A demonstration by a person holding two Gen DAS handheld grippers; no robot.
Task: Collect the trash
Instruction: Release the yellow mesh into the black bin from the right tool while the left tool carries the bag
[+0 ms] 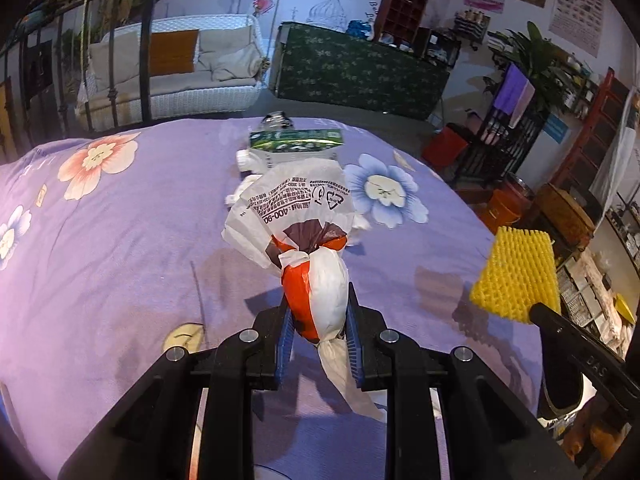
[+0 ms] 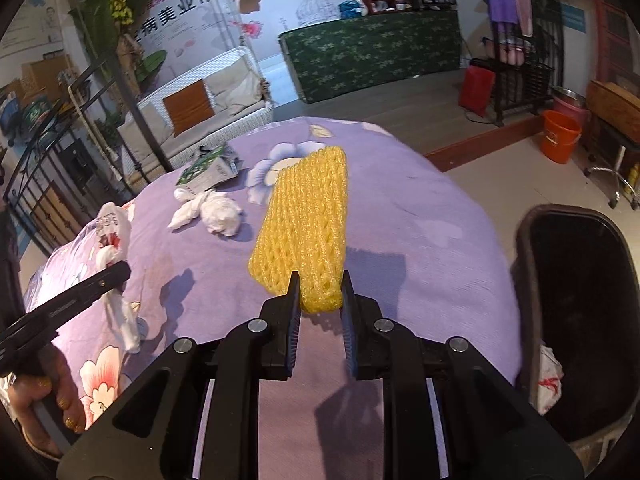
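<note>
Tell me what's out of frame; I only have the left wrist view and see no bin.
Observer: A dark trash bin stands at the table's right edge, beside the right tongs.
Operator: Report what the right tongs hold.
Observer: They grip one end of the yellow foam net, which sticks out forward above the purple floral cloth.
Operator: Say what trash is still loose.
Observer: Crumpled white tissues lie near a flattened green carton. Your left tongs hide most of this behind the knotted plastic bag they hold.
</note>
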